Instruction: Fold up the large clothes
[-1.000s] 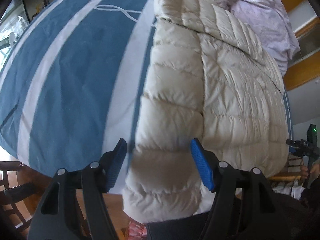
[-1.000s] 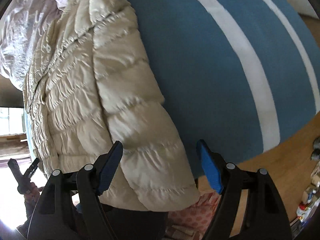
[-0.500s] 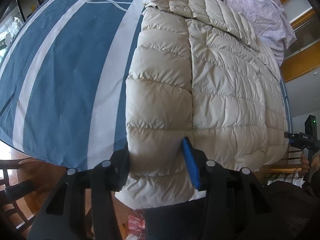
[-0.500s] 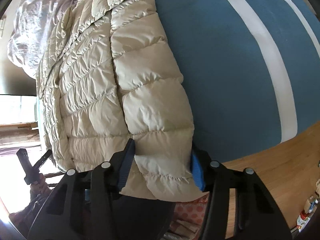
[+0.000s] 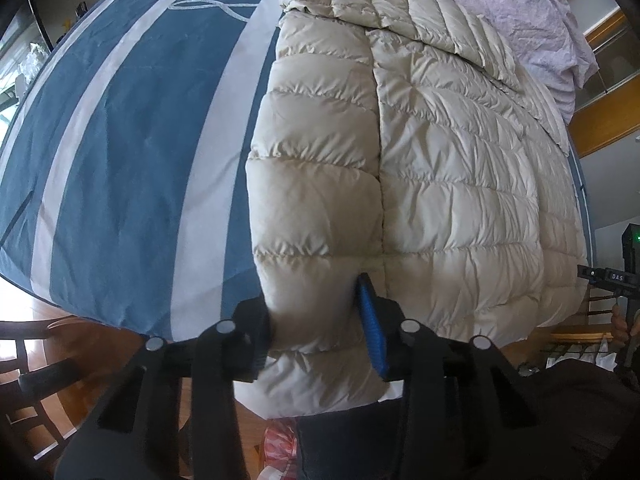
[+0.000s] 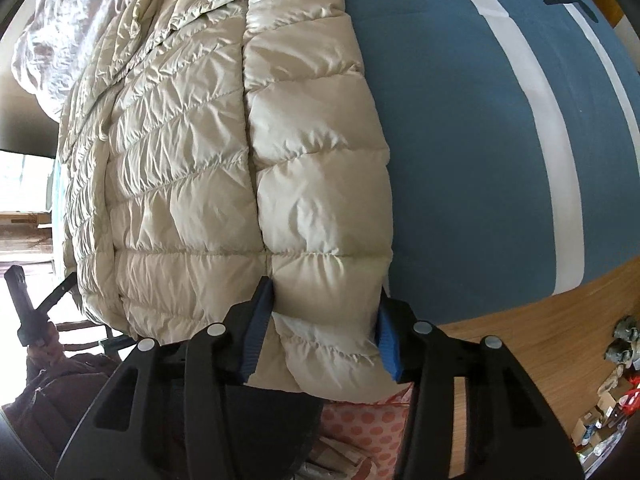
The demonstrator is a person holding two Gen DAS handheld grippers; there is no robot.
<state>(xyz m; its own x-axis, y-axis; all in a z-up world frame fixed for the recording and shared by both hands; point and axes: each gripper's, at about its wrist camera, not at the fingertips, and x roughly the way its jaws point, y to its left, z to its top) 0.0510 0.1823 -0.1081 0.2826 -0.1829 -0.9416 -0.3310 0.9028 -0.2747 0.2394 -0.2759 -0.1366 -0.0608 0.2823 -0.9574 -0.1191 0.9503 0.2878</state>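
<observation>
Left wrist view: left claw (image 5: 320, 332) has just been closing and now pinches a sleeve of the cream jacket (image 5: 460, 184), which lies on the blue striped bed (image 5: 120, 200). Right claw (image 6: 320, 336) likewise clamps the other sleeve w/ both pads.

Both wrist views look steeply down, close over the cream jacket (image 5: 440, 168) (image 6: 192, 160); each shares its hem.

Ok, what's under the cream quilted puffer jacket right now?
The cream quilted puffer jacket lies on a blue cover with white stripes, which shows beside it. Its near hem overhangs the edge. Whatever lies directly beneath the jacket is hidden.
</observation>
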